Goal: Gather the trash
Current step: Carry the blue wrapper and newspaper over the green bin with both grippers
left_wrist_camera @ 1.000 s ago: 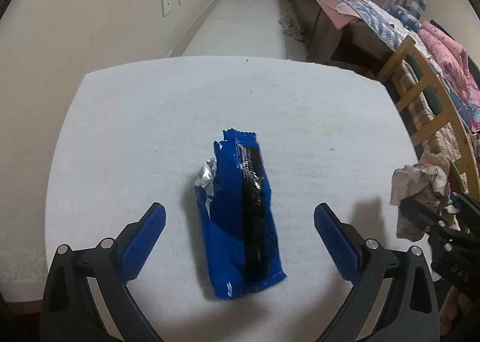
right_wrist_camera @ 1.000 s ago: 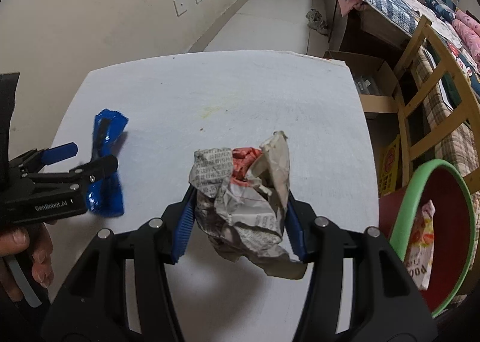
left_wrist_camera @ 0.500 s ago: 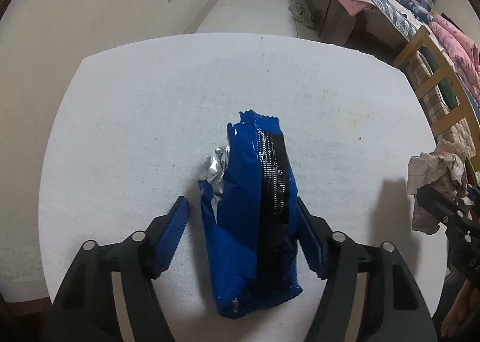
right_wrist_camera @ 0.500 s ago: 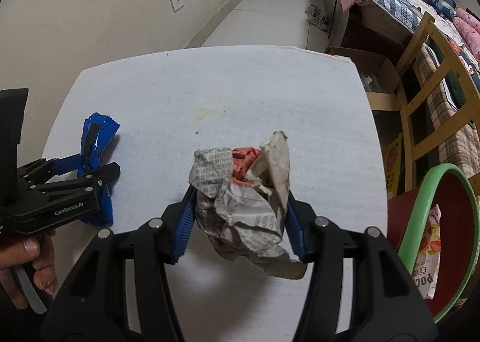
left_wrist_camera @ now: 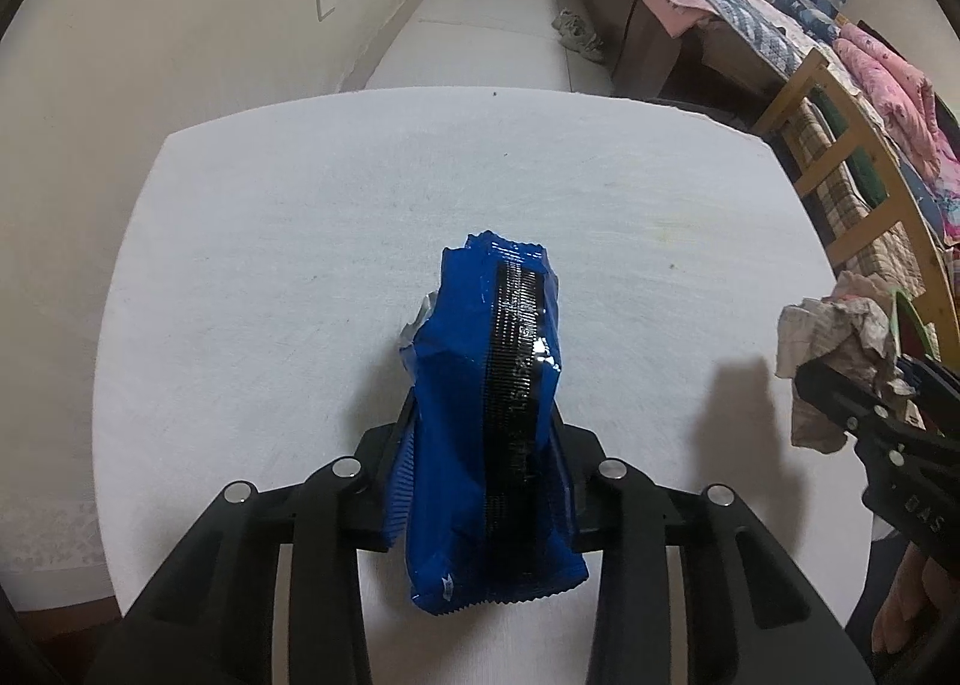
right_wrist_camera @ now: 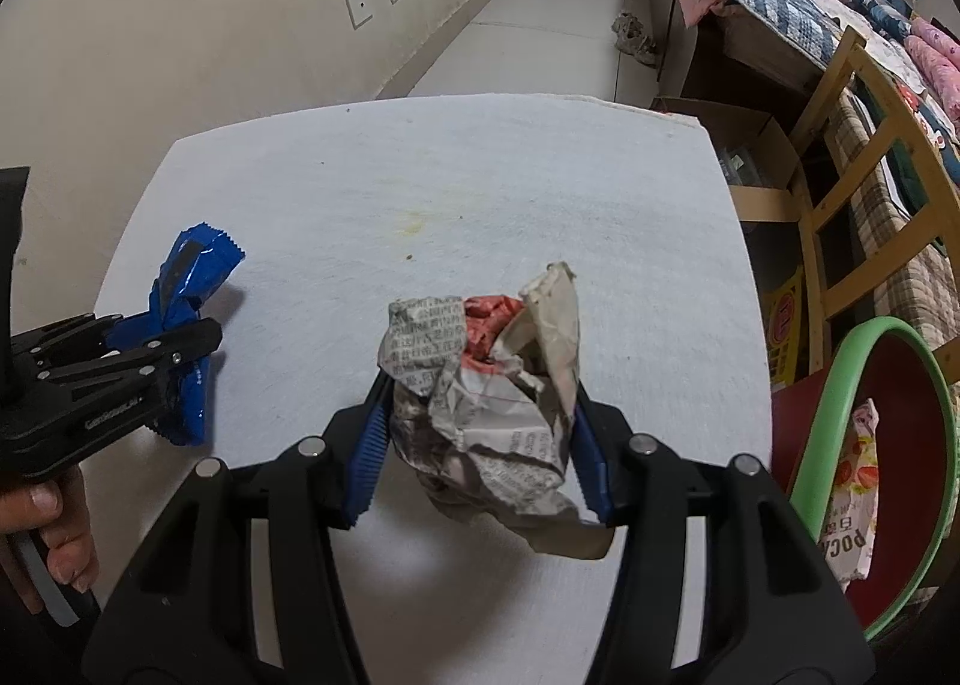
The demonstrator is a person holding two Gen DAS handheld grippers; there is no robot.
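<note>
The left tool (left_wrist_camera: 480, 481) is closing on a blue snack wrapper (left_wrist_camera: 489, 415), its blue pads already pressing the wrapper's sides; the wrapper stands between them over the near left part of the white tabletop (left_wrist_camera: 300, 241), its torn end pointing toward the far edge. The right tool (right_wrist_camera: 477, 445) pinches a crumpled ball of printed paper (right_wrist_camera: 486, 397) above the near right part of the tabletop. Past the tabletop's right edge a green-rimmed red bin (right_wrist_camera: 900, 445) holds a strawberry-print packet (right_wrist_camera: 852, 493). A hand (right_wrist_camera: 42, 529) grips the left tool's handle.
</note>
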